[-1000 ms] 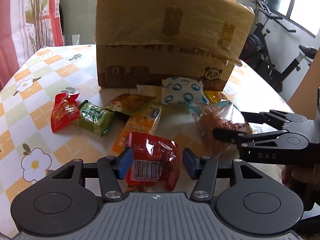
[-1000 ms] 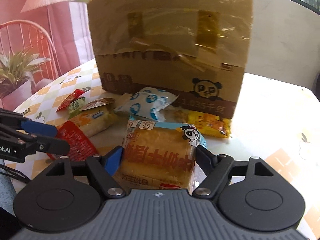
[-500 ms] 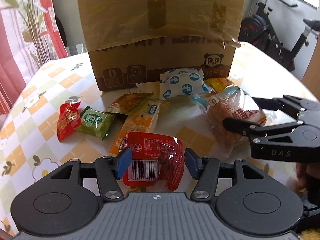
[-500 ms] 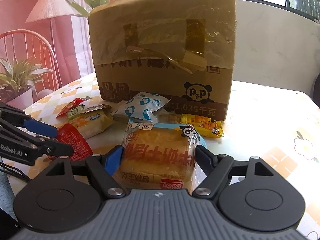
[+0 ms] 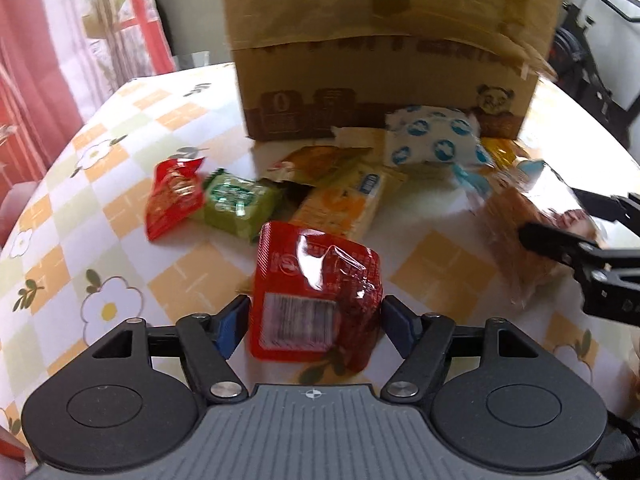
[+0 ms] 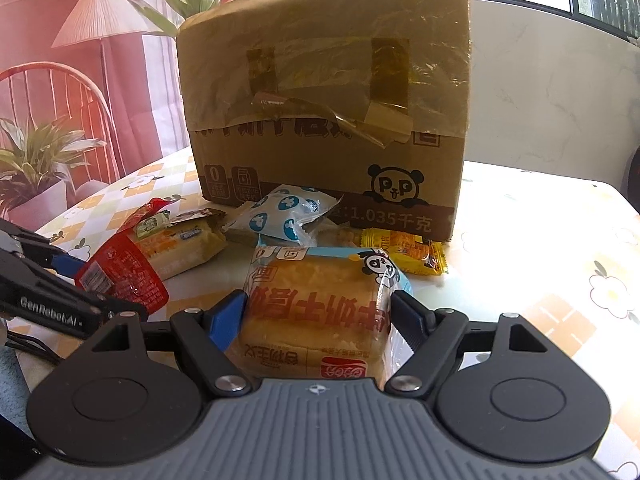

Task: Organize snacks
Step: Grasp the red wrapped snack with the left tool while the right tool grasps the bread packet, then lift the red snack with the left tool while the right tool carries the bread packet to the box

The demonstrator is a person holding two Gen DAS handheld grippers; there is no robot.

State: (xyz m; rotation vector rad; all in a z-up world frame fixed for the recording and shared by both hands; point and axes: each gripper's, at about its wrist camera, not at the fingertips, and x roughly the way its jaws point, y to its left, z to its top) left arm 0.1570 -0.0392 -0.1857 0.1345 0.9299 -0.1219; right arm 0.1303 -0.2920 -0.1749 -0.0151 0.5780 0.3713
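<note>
My left gripper [image 5: 316, 326] is shut on a red snack packet [image 5: 316, 296] with a barcode, held above the table. My right gripper [image 6: 318, 318] is shut on a clear-wrapped bread pack [image 6: 316, 312] with orange lettering, also lifted. In the left wrist view the right gripper [image 5: 560, 236] holds the bread [image 5: 528, 228] at the right. In the right wrist view the left gripper [image 6: 76, 292] holds the red packet [image 6: 120, 280] at the left. More snacks lie in front of a cardboard box [image 6: 328, 120]: a small red packet [image 5: 174, 200], a green one [image 5: 238, 204], an orange-yellow one [image 5: 348, 204] and a white-blue one [image 5: 432, 140].
The table [image 5: 100, 160] has a checked floral cloth. A yellow packet [image 6: 404, 252] lies by the box's right corner. A red chair [image 6: 52, 100] and potted plants [image 6: 36, 168] stand off the left; an exercise bike [image 5: 592, 40] stands beyond the right.
Both grippers have risen with their packets and moved closer to the box. The left view tilted and shifted, with motion blur.
</note>
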